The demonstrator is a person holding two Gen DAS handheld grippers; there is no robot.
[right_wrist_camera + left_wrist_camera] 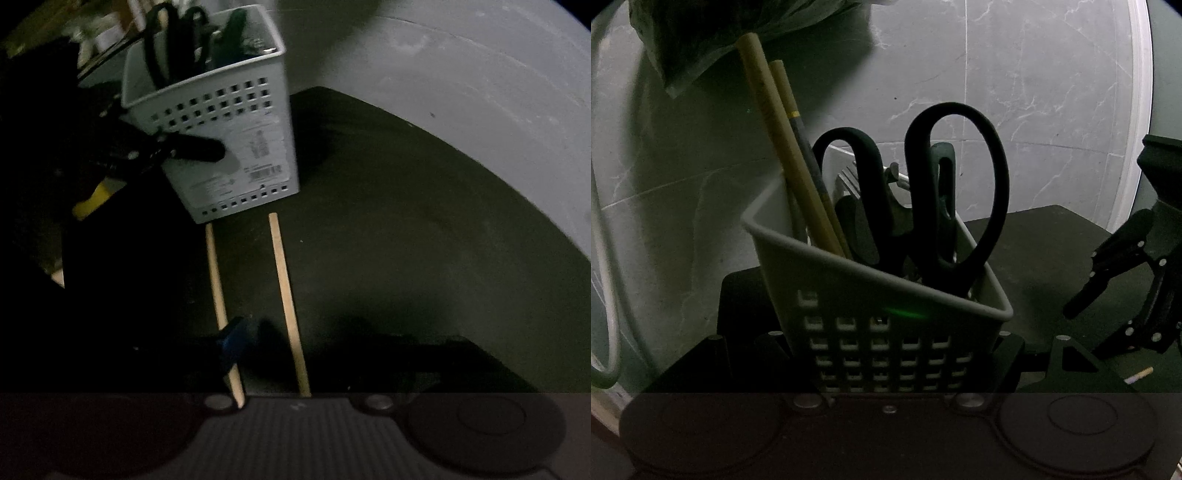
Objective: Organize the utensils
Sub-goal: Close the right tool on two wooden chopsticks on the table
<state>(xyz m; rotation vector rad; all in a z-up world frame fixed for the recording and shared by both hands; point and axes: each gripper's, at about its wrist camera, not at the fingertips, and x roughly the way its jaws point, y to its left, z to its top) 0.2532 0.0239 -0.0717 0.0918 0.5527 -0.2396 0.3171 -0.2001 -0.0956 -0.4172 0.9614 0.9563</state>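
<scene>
surface point(406, 229): dark mat, seen in the right wrist view reaching out to a curved far-right edge with pale floor past it. Loads of open room is left on the right half; the left side is crowded and kinda lost in shadow.

caddy point(886, 295): pale perforated bin, tilted, held up at the near left. It's already stuffed with black scissors point(956, 192), a pair of long chopsticks point(783, 155) and some darker utensils that can't really be made out.

left claw point(195, 149): clamped on the caddy, one dark finger laid flat on its labelled wall in the right wrist view. So that hand is taken, and it's judged to be just holding the bin steady.

loose sticks point(288, 302): two pale wooden sticks lying flat on the surface, roughly parallel, long axis running near to far. Far ends stop just below the caddy's base; near ends run right under the right claw.

right claw point(1108, 280): fingers spread apart, nothing gripped. It's the nearer one to the sticks, basically over their near ends.

next move (guess): the sticks would be pinched across their width, then lifted up and left into the caddy's open top.

blue thing point(234, 339): small blurry bit sitting on the left stick, can't be identified.
</scene>
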